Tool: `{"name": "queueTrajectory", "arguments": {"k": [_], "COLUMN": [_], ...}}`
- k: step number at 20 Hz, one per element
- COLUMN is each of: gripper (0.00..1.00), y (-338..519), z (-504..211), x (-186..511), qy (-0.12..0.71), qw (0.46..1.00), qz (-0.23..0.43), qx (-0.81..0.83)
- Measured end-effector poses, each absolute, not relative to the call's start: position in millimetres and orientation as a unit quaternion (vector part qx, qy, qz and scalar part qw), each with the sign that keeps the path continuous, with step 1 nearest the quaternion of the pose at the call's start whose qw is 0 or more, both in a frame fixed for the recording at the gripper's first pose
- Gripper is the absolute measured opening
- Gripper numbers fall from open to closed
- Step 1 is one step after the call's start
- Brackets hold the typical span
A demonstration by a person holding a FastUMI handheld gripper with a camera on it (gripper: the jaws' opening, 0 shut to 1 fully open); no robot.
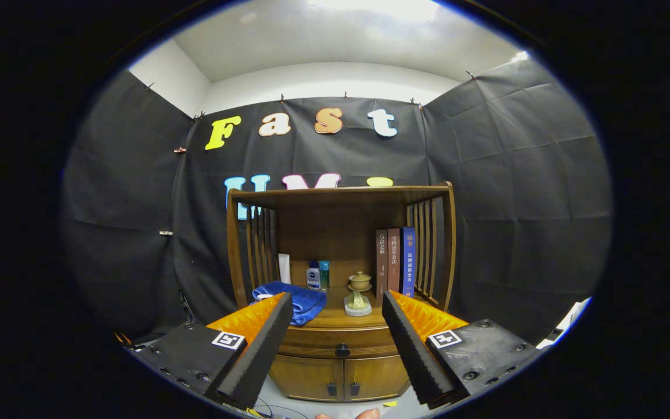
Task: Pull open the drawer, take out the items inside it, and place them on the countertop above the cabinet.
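Evenly lit booth, strong fisheye bend, sharp centre.

Light comes from a bright, blown-out patch on the ceiling (370, 9). The cabinet (341, 279) is crisp, its upper recess shaded under the top shelf. The cloth walls curve and darken outward. The gripper (338, 343), fingers spread wide with nothing between them, looks slightly soft close up.

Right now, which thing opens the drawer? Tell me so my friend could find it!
Find the wooden cabinet. Under its countertop, where a blue towel lies, runs a curved drawer front. The drawer knob is the round dark one, above two small door pulls, ahead of the open gripper.
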State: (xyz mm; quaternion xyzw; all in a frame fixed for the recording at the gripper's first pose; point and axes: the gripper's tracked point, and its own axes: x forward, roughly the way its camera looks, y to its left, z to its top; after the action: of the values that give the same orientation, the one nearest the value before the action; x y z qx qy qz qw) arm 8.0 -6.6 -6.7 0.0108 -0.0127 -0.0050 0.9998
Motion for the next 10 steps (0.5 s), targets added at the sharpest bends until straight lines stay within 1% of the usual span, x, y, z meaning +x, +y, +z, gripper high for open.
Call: {"name": "queueTrajectory", "arguments": {"k": [10], "gripper": [0.99], "y": [-4.3], "z": [-8.5], "x": [8.9], "qy": [-0.012], "qw": [1.000], "qz": [0.003], "qx": [0.017]}}
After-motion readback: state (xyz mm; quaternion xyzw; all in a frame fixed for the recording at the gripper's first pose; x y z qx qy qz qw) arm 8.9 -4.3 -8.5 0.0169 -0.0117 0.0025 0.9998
